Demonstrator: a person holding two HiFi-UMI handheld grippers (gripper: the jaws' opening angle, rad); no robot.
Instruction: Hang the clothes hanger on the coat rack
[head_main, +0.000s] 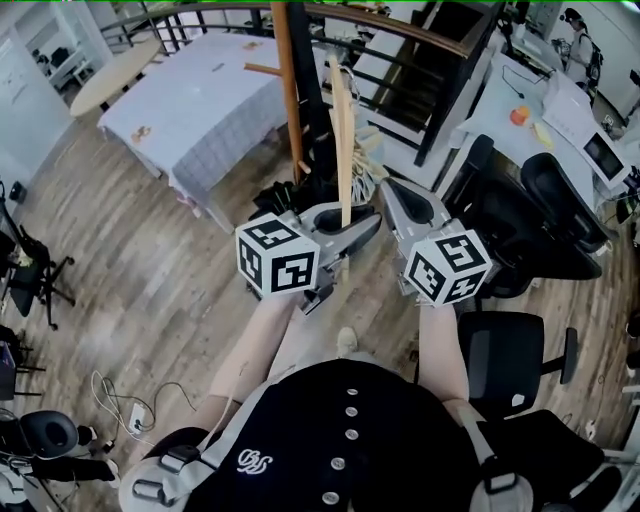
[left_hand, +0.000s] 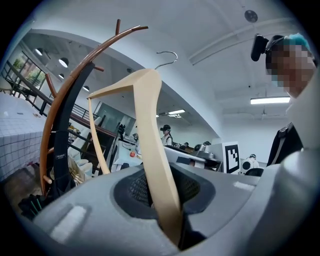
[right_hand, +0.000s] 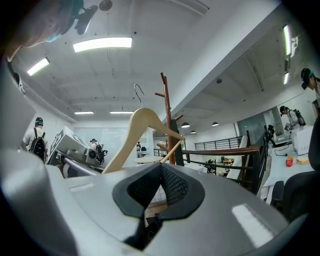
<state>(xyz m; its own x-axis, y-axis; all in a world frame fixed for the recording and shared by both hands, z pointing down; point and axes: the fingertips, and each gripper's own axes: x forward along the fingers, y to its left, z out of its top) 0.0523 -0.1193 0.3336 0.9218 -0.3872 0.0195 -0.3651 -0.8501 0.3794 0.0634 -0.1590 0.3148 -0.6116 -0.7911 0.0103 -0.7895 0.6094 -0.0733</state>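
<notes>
A pale wooden clothes hanger (head_main: 343, 140) stands upright, its lower arm clamped in my left gripper (head_main: 347, 226). In the left gripper view the hanger (left_hand: 150, 145) rises from between the jaws of the left gripper (left_hand: 162, 202), with its metal hook (left_hand: 167, 56) on top. The coat rack (head_main: 288, 90), a brown wooden pole with curved arms beside a dark post, stands just beyond the hanger; it appears to the left as the coat rack (left_hand: 62, 115). My right gripper (head_main: 402, 203) is beside the left one, shut and holding nothing. Past the right gripper (right_hand: 159, 172) I see the hanger (right_hand: 142, 120) and the coat rack (right_hand: 166, 120).
A table with a checked cloth (head_main: 200, 100) stands at the back left. A dark railing (head_main: 420, 45) runs behind the rack. Black office chairs (head_main: 520, 350) and a desk (head_main: 560, 110) are at the right. Cables (head_main: 120, 400) lie on the wooden floor. People stand in the background.
</notes>
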